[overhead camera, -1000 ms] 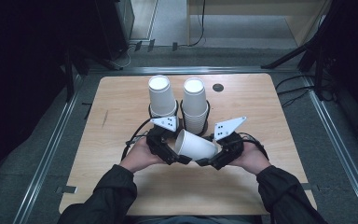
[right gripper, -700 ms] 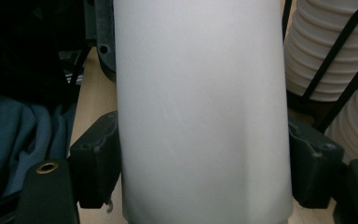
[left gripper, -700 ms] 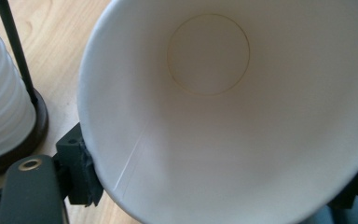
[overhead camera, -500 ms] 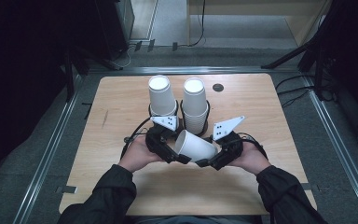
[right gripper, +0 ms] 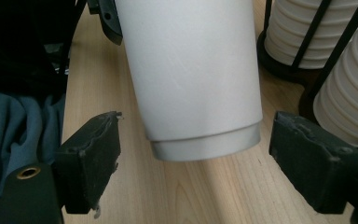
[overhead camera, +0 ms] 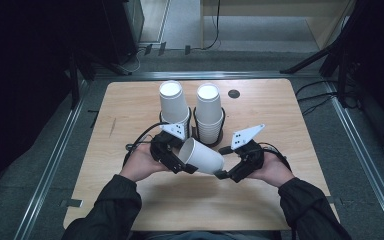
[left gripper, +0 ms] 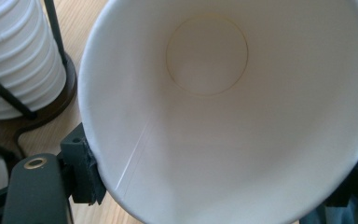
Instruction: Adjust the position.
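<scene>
Here, a white paper cup point(overhead camera: 202, 156) lies on its side in the air above the near middle of the wooden table point(overhead camera: 290, 115), held between the 2 grippers. The left gripper point(overhead camera: 180, 162) has closed its jaws on the cup's rim end; in the left gripper view the cup's open mouth faces the camera, its round bottom visible deep inside, with 1 black pad point(left gripper: 81, 170) pressed against the outer wall at lower left. The right gripper point(overhead camera: 226, 174) sits at the cup's base end with its jaws spread wide. In the right gripper view both pads point(right gripper: 91, 158) stand clear of the cup, a gap of bare table showing on each side of the base, so this gripper holds nothing. Just behind the grippers stand 2 stacks of white cups in black wire holders, the left stack point(overhead camera: 174, 102) and the right stack point(overhead camera: 210, 110), side by side.
</scene>
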A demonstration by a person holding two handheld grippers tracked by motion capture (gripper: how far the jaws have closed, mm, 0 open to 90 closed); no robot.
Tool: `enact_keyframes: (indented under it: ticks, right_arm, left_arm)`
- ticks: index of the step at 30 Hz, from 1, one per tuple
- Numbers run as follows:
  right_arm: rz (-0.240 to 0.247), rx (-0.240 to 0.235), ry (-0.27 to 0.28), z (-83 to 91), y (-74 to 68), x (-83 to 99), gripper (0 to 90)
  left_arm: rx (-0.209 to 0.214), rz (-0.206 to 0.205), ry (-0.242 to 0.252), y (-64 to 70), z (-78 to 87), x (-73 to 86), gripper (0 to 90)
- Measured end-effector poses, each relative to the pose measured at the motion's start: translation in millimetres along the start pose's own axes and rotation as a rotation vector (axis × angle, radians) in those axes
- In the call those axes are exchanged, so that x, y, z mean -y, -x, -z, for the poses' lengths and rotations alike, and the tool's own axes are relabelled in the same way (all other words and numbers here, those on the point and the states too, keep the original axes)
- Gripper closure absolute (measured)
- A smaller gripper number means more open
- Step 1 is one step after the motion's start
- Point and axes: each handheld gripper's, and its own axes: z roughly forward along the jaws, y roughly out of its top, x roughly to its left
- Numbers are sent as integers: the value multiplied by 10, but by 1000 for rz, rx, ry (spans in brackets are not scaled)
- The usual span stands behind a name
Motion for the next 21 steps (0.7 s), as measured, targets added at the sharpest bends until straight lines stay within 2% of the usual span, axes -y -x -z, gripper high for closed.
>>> enact_keyframes:
  ticks: [4, 8, 11, 13, 18, 21]
  right_arm:
    - [7, 11, -9, 11, 3, 23, 171]
    - [14, 36, -54, 7, 13, 70, 174]
    - [10, 43, -60, 2, 18, 83, 175]
    - [13, 54, -69, -12, 20, 90, 175]
    - [12, 54, -94, -71, 12, 107, 176]
    - [17, 50, -111, -107, 3, 110, 176]
  left_arm:
    - [-30, -7, -46, -13, -7, 1, 173]
    - [-64, -9, -89, -20, -45, 5, 173]
    - [-67, 5, -111, -37, -73, 1, 172]
    - [-82, -6, -144, -35, -95, -16, 173]
    - [-95, -19, -185, -20, -157, -53, 172]
    - [-96, -11, -207, -6, -198, -76, 172]
